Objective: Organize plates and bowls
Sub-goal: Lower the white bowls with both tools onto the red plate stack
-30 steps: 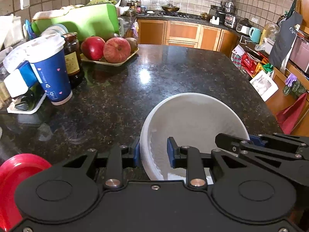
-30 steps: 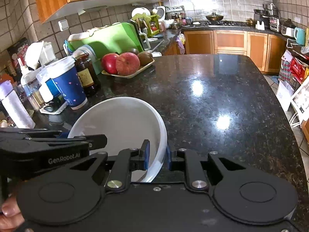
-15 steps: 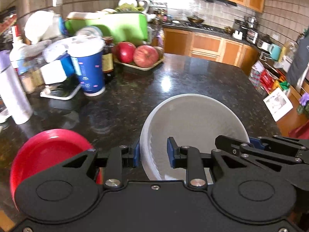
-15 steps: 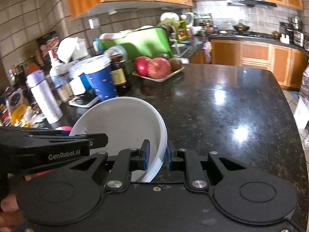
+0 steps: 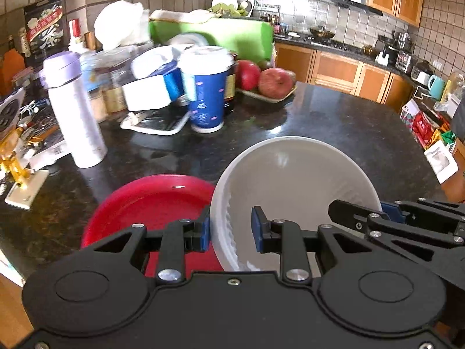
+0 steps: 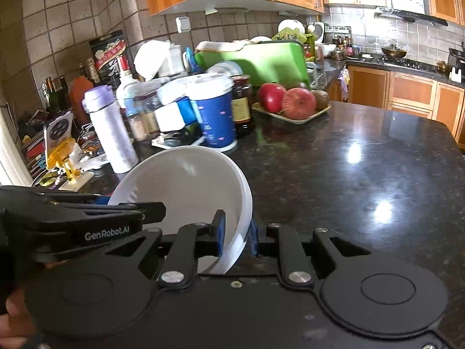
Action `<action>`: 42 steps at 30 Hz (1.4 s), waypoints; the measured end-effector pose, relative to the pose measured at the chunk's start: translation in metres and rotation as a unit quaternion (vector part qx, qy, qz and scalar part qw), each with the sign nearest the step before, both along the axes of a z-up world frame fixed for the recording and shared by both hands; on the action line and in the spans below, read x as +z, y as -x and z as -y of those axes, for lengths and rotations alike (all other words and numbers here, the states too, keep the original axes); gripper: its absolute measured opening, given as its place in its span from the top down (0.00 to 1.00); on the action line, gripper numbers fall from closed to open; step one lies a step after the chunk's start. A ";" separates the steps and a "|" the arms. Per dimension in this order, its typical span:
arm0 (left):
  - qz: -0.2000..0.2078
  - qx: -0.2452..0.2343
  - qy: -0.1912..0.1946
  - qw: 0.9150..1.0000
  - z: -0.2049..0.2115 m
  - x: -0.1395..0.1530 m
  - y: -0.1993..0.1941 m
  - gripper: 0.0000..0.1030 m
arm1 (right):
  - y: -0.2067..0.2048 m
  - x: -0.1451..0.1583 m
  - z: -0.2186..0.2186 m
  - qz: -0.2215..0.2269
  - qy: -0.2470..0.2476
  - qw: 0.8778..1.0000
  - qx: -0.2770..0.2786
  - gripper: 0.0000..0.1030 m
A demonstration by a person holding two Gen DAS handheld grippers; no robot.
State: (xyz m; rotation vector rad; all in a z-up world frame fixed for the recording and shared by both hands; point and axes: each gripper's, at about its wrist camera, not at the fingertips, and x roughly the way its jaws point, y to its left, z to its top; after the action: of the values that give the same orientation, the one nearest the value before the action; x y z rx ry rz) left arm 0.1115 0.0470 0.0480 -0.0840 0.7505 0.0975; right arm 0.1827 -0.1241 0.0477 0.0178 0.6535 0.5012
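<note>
Bowl [image 5: 293,180] rim pinched by both grippers (underside hidden), overlapping red plate [image 5: 151,203].

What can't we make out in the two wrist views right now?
- Red plate: left wrist view, near part hidden by the left gripper body and the white bowl; barely visible in the right wrist view.
- White bowl underside and its gap to the counter: hidden in both views.
- Blue cup and boxes beside it: motion-blurred in the left wrist view, print unreadable.
- Right gripper: bowl rim sits between the fingers.
</note>
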 end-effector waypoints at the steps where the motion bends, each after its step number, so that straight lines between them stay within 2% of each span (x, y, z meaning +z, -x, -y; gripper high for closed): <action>1: -0.004 -0.002 0.000 1.000 -0.009 0.000 0.001 0.65 | 0.001 0.000 -0.009 -0.001 0.002 1.000 -0.001 0.81; 9: -0.025 -0.024 -0.001 0.999 -0.062 -0.003 0.014 0.65 | 0.017 -0.005 -0.072 -0.022 0.018 1.000 -0.011 0.81; 19: -0.050 -0.054 0.004 0.997 -0.106 -0.017 0.009 0.65 | 0.023 -0.018 -0.121 -0.054 0.035 0.997 -0.034 0.81; 23: -0.057 -0.069 0.015 0.996 -0.114 -0.020 0.001 0.65 | 0.017 -0.018 -0.129 -0.056 0.040 0.997 -0.047 0.81; 30: -0.046 -0.093 0.018 0.994 -0.118 -0.020 -0.010 0.65 | 0.010 -0.017 -0.130 -0.058 0.042 0.995 -0.066 0.80; 33: -0.042 -0.100 0.017 0.994 -0.118 -0.021 -0.012 0.58 | 0.009 -0.018 -0.131 -0.057 0.044 0.995 -0.069 0.80; 42: -0.037 -0.112 0.026 0.993 -0.120 -0.021 -0.017 0.51 | 0.005 -0.018 -0.132 -0.055 0.044 0.995 -0.071 0.76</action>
State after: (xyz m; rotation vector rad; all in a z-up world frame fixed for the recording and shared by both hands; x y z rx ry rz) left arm 0.1288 0.1667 0.0271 -0.0463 0.8328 -0.1336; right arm 0.1780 0.0079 0.0300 0.0092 0.7748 0.3353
